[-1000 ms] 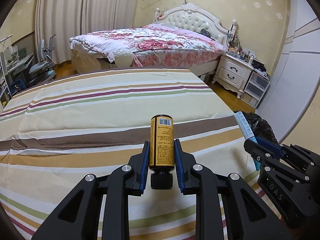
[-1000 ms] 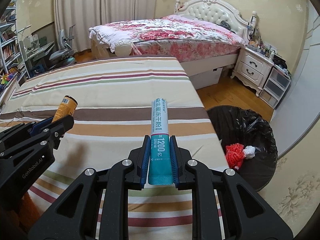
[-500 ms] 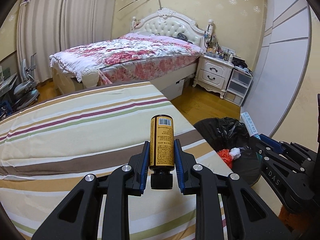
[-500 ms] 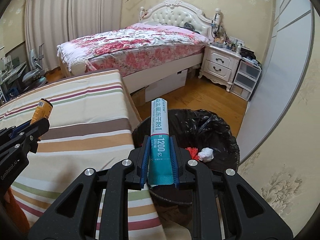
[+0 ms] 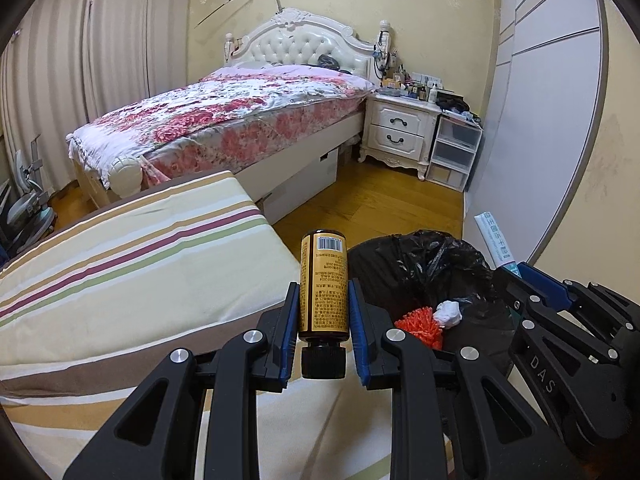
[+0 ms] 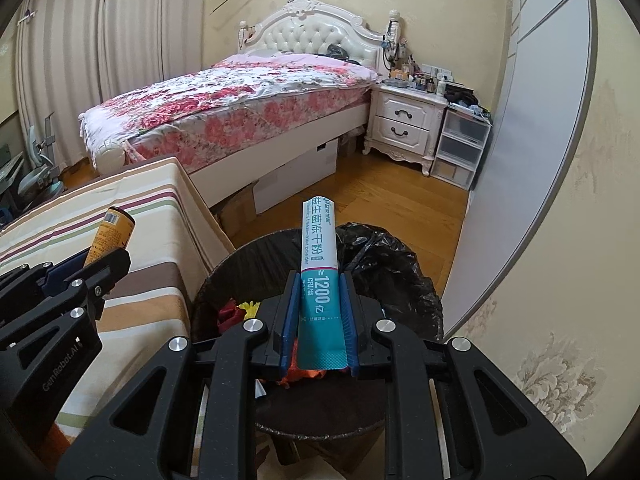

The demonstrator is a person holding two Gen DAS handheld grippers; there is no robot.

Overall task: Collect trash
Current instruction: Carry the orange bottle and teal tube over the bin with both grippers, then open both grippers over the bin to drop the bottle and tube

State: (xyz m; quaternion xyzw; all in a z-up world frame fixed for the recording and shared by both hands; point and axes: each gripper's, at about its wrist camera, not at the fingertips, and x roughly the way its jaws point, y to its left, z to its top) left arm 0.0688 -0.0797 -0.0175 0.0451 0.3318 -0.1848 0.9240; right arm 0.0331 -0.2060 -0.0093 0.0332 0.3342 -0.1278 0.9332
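Over the bin now, moved off the striped bed: right hand-held gripper squeezing the sachet, left hand-held gripper squeezing the bottle, ready to drop.

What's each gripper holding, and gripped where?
Left gripper: amber bottle, pinched on its lower body just above the black cap. Right gripper: teal-and-white sachet, pinched at its teal end.

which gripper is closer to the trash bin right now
Right. The right gripper, holding the teal sachet, hangs over the trash bin; the left gripper, holding the amber bottle, is beside it above the striped mattress.
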